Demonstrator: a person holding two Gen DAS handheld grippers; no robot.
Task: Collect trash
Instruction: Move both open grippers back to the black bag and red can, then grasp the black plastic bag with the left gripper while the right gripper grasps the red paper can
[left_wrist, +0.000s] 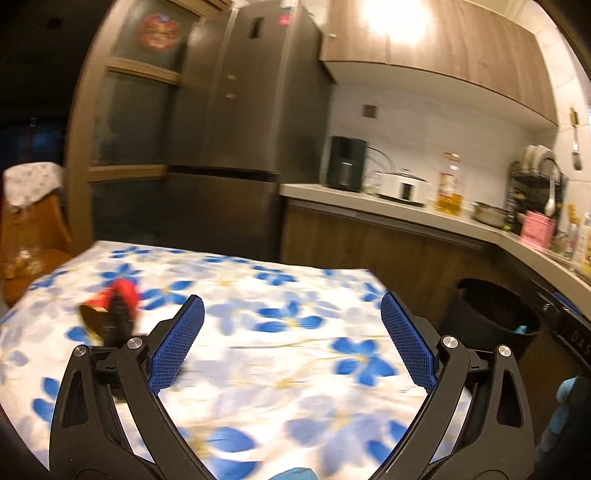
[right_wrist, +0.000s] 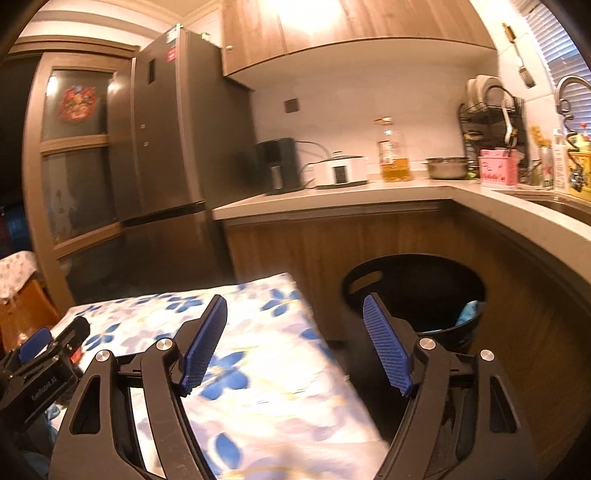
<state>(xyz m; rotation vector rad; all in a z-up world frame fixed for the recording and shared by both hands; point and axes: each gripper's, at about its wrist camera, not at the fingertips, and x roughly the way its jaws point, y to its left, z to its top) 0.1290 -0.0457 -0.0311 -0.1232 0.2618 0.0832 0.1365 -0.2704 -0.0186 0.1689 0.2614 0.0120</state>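
Note:
A red and black piece of trash (left_wrist: 110, 310), blurred, lies on the flower-print tablecloth (left_wrist: 295, 369) at the left, partly hidden behind my left gripper's left finger. My left gripper (left_wrist: 291, 299) stands wide open over the table with nothing between its blue pads (left_wrist: 177, 350). A black bin (right_wrist: 413, 288) stands on the floor past the table's right edge, with something light blue (right_wrist: 469, 312) inside; it also shows in the left wrist view as the bin (left_wrist: 491, 317). My right gripper (right_wrist: 295, 299) is open and empty, over the table's right edge and facing the bin.
A grey fridge (left_wrist: 236, 129) stands behind the table. An L-shaped counter (right_wrist: 332, 195) carries a black appliance, a white cooker, an oil bottle, a pot and a dish rack. A wooden chair (left_wrist: 33, 236) is at the far left. The other tool's black housing (right_wrist: 44, 384) shows at the left edge.

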